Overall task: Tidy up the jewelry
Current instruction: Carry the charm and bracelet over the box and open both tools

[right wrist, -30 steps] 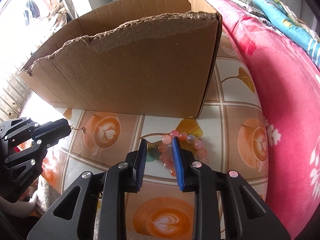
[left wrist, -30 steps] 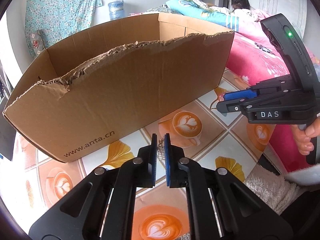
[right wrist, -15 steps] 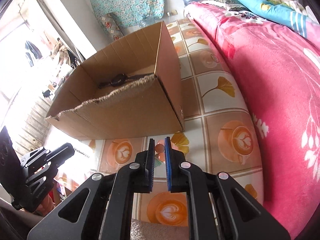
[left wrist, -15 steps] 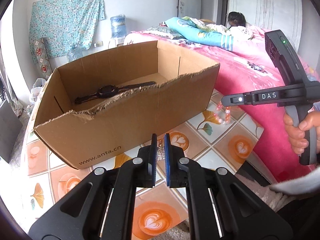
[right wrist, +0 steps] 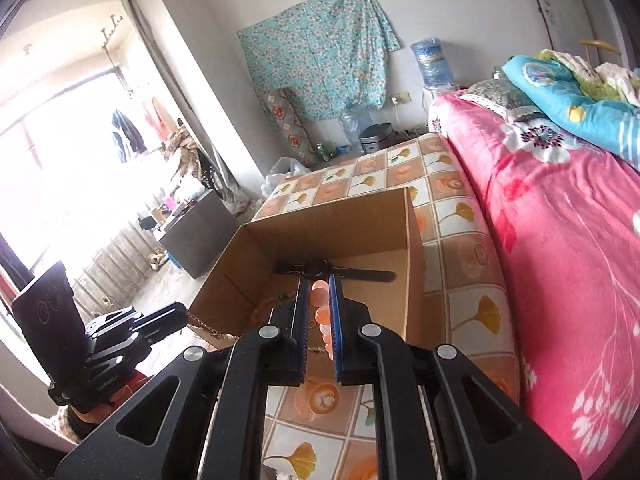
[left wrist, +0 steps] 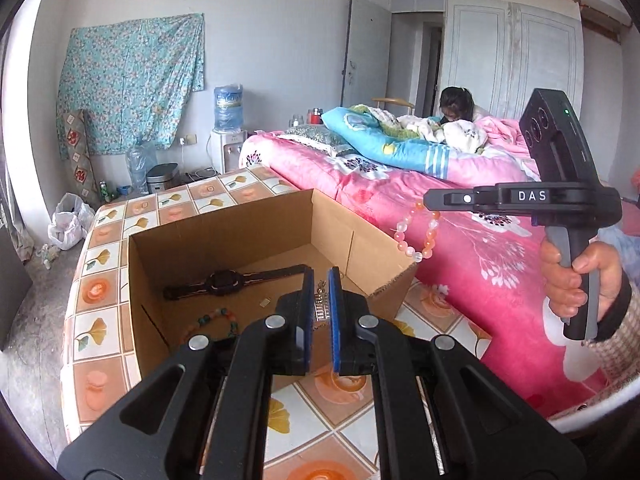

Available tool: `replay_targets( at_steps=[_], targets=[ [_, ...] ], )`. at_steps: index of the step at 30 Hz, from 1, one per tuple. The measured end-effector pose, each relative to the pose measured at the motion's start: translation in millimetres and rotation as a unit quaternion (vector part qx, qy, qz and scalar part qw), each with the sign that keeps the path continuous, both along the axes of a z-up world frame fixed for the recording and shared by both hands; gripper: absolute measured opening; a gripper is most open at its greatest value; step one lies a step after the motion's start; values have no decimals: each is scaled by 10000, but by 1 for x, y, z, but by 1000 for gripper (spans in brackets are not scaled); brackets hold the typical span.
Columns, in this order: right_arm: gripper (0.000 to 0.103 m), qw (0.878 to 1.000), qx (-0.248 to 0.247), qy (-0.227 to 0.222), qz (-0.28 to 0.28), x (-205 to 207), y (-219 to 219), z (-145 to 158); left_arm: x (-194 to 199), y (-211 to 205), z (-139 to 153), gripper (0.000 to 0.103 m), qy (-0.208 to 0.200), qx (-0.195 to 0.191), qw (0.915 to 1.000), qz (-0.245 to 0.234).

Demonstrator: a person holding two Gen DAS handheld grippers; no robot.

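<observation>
An open cardboard box [left wrist: 360,248] stands on the tile-patterned table [left wrist: 104,256]. On its floor lie a black watch [left wrist: 224,280] and a multicoloured bead bracelet [left wrist: 212,320]. My left gripper [left wrist: 320,280] hovers over the box's near wall, shut on a thin chain [left wrist: 320,308]. My right gripper [left wrist: 430,200], held in a hand, is shut on a pink bead bracelet [left wrist: 416,236] that dangles above the box's right corner. In the right wrist view the right gripper [right wrist: 319,284] pinches the pink beads [right wrist: 320,312] above the box [right wrist: 332,216] and watch [right wrist: 316,268]. The left gripper [right wrist: 182,314] trails the chain [right wrist: 204,326].
A bed with a pink flowered blanket [left wrist: 460,264] runs along the table's right side, and a person [left wrist: 456,104] is at its far end. A water dispenser [left wrist: 228,136] and a dark cabinet [right wrist: 200,232] stand on the floor beyond and left of the table.
Both grippers have risen, so the inside of the box now shows. The right gripper closed on the pink bracelet and lifted it off the table. The left gripper kept its chain.
</observation>
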State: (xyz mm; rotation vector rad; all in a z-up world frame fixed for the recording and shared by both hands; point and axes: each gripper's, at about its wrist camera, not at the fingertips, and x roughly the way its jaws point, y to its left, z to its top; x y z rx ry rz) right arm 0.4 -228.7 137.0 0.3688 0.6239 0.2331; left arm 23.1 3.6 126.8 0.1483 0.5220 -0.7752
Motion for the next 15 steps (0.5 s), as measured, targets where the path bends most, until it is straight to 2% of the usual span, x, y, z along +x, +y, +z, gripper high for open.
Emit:
replay_targets(
  at_steps=[3, 7, 11, 13, 15],
  targets=[
    [10, 9987, -170, 403, 258, 40, 7, -4, 15, -3, -7, 6, 108, 23, 9999, 107],
    [10, 9905, -339, 1206, 569, 101, 14, -31, 41, -5, -22, 6, 435, 83, 9986, 301],
    [11, 9722, -1070, 1955, 725, 142, 27, -63, 62, -2, -32, 6, 707, 108, 9964, 445],
    [11, 9666, -1525, 1946, 682, 145, 34, -65, 69, 0, -35, 6, 847, 95, 9953, 460],
    [11, 9671, -1615, 1856, 649, 144, 32, -62, 74, 1, -39, 6, 892, 175, 9946, 504]
  ],
)
